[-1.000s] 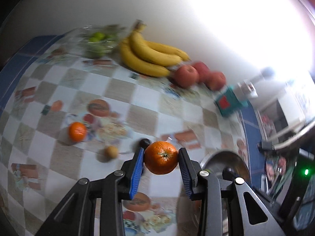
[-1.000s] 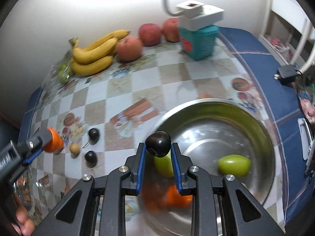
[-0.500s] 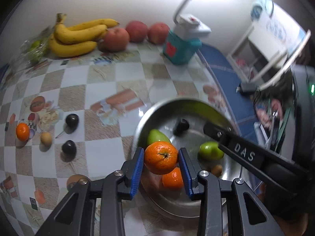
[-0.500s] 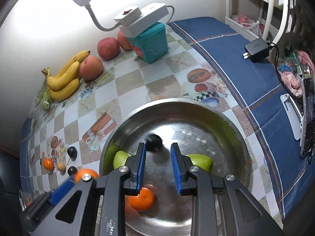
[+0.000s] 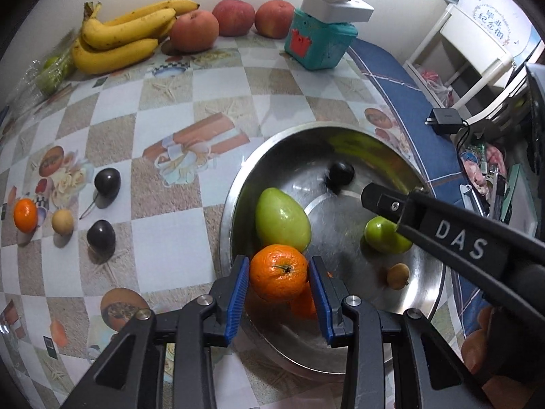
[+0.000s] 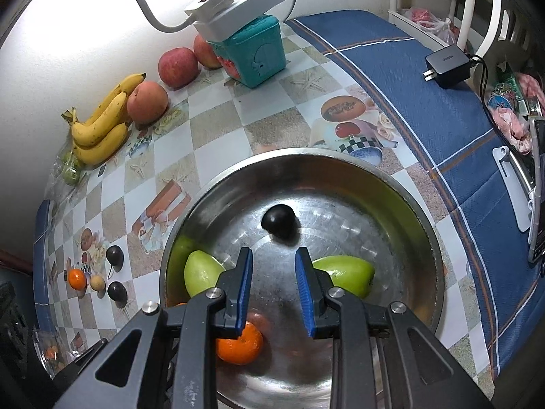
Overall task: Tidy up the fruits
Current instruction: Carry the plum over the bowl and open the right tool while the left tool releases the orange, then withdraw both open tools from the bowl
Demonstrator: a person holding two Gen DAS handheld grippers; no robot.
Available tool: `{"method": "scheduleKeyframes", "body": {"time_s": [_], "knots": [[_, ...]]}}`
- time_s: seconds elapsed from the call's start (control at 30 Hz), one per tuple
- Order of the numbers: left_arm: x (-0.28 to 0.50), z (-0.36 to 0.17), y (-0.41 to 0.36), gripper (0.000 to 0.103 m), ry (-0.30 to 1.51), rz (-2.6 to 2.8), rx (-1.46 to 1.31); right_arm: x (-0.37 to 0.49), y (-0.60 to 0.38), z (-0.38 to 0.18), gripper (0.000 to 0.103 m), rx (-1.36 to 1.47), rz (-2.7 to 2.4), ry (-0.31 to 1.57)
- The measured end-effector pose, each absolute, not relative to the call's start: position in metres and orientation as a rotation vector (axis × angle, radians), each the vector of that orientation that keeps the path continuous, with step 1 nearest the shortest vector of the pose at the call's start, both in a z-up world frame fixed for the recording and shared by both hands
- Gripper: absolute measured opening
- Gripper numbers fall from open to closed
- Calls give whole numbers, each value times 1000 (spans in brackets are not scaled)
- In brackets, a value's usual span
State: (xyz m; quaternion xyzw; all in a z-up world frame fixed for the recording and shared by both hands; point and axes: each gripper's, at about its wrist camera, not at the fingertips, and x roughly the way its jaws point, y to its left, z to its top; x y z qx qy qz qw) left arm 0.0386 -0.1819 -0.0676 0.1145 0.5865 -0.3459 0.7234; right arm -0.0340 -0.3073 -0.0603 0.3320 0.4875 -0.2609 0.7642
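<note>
Left gripper (image 5: 278, 274): fingers clamp orange (image 5: 278, 272) over bowl (image 5: 430, 279) near rim | Right gripper (image 6: 274, 286): fingers parted, empty, above clear bowl centre | Surface (image 5: 163, 238): bare squares beside bowl.

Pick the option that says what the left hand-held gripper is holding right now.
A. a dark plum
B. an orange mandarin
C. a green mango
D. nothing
B: in the left wrist view the left hand-held gripper has its blue pads pressed on either side of the round orange mandarin, held above the near rim of the round steel bowl.
</note>
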Motion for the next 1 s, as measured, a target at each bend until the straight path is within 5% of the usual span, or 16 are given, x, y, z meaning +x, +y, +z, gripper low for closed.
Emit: {"method": "scheduleKeyframes", "body": {"time_s": [1.0], "knots": [[84,-39,-135,53,1245,-613,55,-30,-302,-53,27,695,-559,1058]]}}
